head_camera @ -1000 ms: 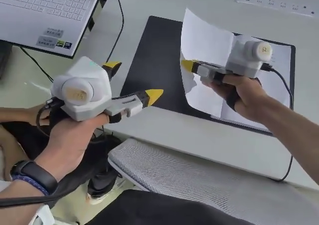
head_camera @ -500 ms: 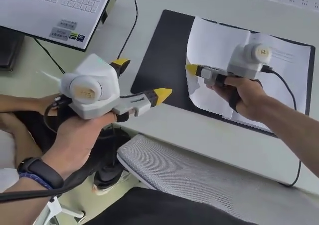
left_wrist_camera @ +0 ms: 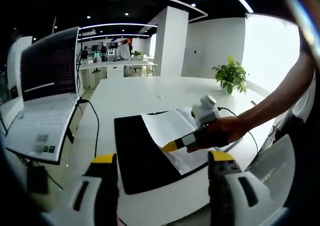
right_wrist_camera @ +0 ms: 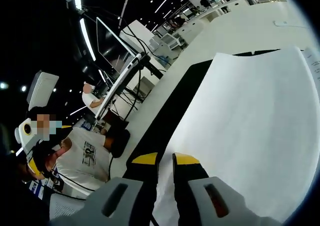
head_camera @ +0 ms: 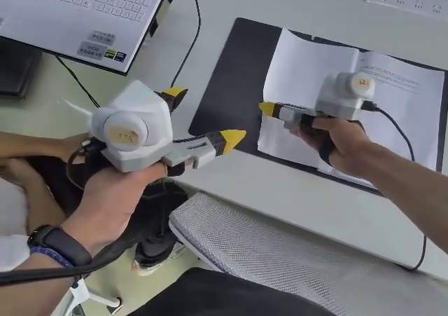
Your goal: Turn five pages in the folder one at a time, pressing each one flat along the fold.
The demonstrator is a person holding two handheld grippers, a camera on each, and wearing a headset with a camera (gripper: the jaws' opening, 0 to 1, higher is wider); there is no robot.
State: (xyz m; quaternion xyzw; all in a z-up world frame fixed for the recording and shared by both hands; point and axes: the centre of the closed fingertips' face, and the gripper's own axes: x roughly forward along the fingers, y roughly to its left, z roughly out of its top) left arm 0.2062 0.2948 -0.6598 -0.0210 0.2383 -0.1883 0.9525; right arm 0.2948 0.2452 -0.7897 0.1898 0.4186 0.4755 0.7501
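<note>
At eight o'clock my left hand-held gripper (head_camera: 204, 114) hovers by the tabletop's (head_camera: 231, 1) near edge, jaws spread wide, holding nothing. The black folder (head_camera: 224, 85) lies open at one o'clock. There my right hand-held gripper (head_camera: 268, 108) pinches the left edge of a white page (head_camera: 308, 64), which curves low over the folder's right side.

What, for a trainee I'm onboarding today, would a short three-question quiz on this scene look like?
1. True or false: the left gripper is clamped on the black folder.
2. What is between the right gripper's jaws? A: a white page. B: a cable. C: nothing.
3. Fill in: in the head view, the laptop sits to the folder's ____.

Key: 1 false, it is open, holds nothing and is off the desk's near edge. 2 A. 3 left.
</note>
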